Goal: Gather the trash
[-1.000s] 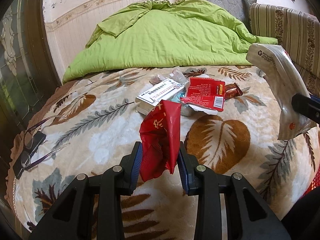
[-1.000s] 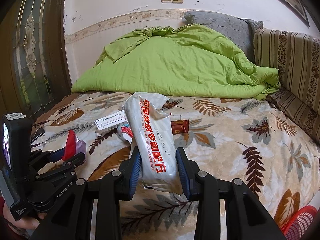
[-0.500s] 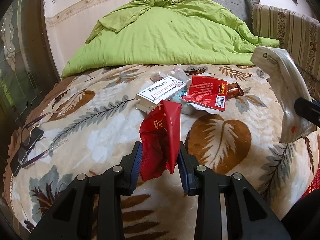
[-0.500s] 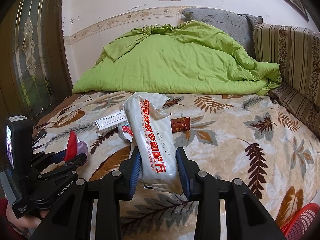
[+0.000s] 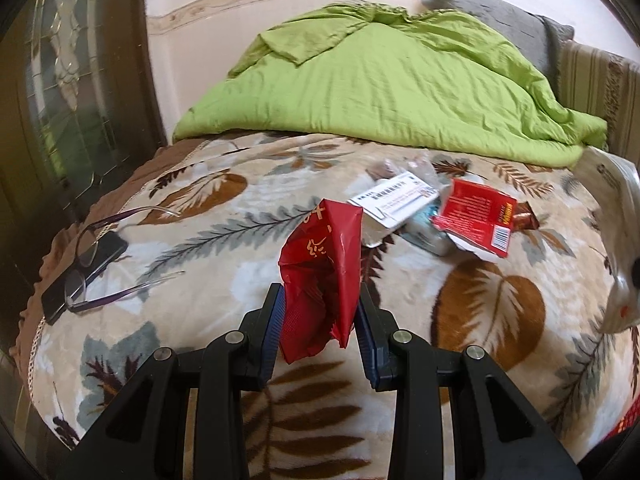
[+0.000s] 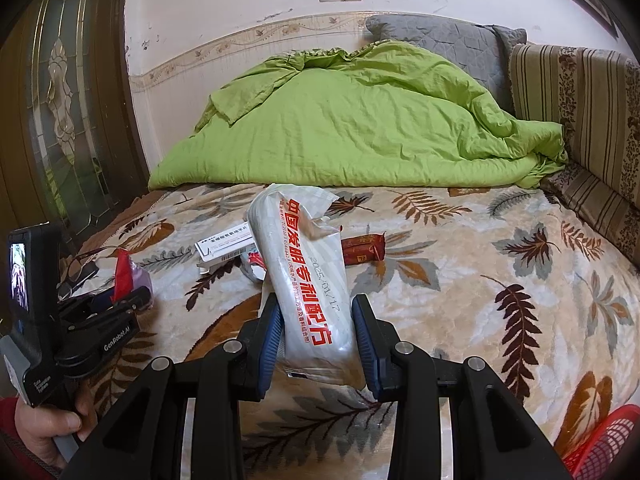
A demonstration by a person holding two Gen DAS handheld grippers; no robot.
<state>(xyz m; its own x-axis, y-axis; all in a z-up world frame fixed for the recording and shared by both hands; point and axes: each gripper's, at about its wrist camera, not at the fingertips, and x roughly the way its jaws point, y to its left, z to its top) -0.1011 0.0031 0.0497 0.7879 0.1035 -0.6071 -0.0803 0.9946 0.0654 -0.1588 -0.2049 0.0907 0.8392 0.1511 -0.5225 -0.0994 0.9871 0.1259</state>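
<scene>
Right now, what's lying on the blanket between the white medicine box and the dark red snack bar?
A flat red wrapper with a barcode, over pale crumpled packaging, lies between the medicine box and the snack bar, in the left wrist view.

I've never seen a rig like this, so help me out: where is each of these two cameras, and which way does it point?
Left wrist: on the left gripper, looking along its fingers over the bed at the red wrapper it grips.
Right wrist: on the right gripper, facing the green quilt, gripping a white packet; a hand holds the left gripper at left.
Shared: white box.
</scene>
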